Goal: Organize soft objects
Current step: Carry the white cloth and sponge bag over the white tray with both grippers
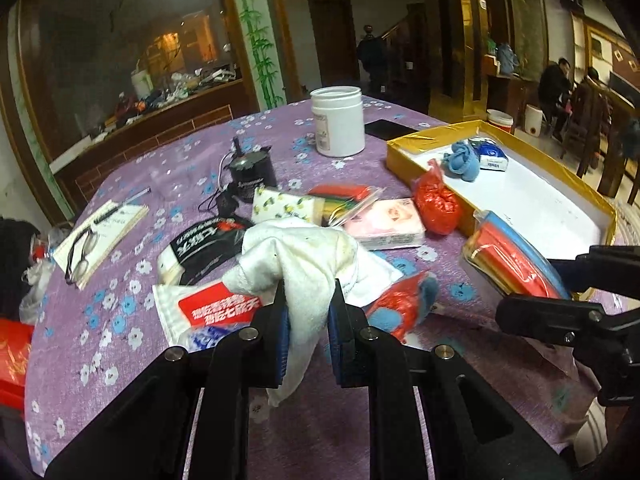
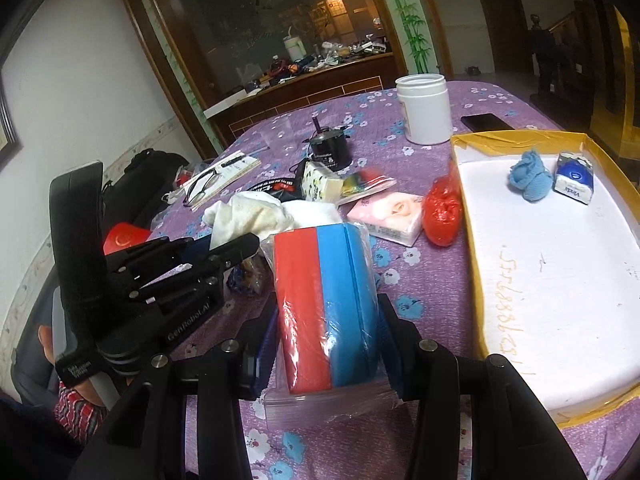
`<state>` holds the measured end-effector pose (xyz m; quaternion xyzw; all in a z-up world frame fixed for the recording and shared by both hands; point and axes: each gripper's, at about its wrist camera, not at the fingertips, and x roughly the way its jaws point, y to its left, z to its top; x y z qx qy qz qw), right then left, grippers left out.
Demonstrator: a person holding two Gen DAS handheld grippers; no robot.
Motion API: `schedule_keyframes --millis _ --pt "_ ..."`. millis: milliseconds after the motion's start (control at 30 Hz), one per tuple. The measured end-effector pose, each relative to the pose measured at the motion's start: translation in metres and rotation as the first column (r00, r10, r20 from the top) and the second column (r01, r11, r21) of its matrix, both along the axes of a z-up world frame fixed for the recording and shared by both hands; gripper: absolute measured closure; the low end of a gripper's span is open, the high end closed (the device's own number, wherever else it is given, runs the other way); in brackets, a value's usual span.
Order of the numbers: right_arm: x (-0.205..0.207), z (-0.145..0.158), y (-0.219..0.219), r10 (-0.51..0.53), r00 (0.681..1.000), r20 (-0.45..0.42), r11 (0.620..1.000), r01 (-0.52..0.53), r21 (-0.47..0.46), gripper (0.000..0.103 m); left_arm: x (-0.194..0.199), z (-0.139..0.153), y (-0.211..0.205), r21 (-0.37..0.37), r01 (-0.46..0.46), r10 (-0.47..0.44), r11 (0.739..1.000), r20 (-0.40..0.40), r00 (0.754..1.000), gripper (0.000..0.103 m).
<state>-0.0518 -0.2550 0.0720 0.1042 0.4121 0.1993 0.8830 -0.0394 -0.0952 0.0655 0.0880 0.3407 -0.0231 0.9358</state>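
My left gripper is shut on a stained white cloth, which bunches above the pads and hangs down between them over the purple flowered table. My right gripper is shut on a plastic-wrapped pack of red and blue sponge sheets, held just left of the gold-edged box. A blue sock and a blue tissue pack lie in the box. In the left wrist view the right gripper and its pack are at the near corner of the box.
A red plastic bag, a pink tissue pack, a lemon-print tissue pack, snack packets, a black motor, a white jar, a phone and a notebook with glasses crowd the table.
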Motion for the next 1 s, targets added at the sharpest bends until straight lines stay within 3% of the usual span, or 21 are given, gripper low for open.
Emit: schedule_keyframes --millis 467,733,1000 --pt "-0.004 0.000 -0.042 -0.084 0.996 0.009 0.995 0.083 0.053 0.057 0.011 0.008 -0.044 0.061 0.062 -0.063 0.996 0.007 0.998 0.089" --pt "-0.005 0.005 -0.085 -0.187 0.982 0.014 0.980 0.186 0.075 0.057 0.034 0.018 -0.084 -0.001 0.147 -0.147 0.989 -0.031 0.989 0.089" --pt "-0.001 0.008 -0.135 -0.323 0.946 -0.008 0.945 0.323 0.057 0.057 0.056 0.017 -0.133 -0.072 0.234 -0.240 0.970 -0.090 0.967 0.089"
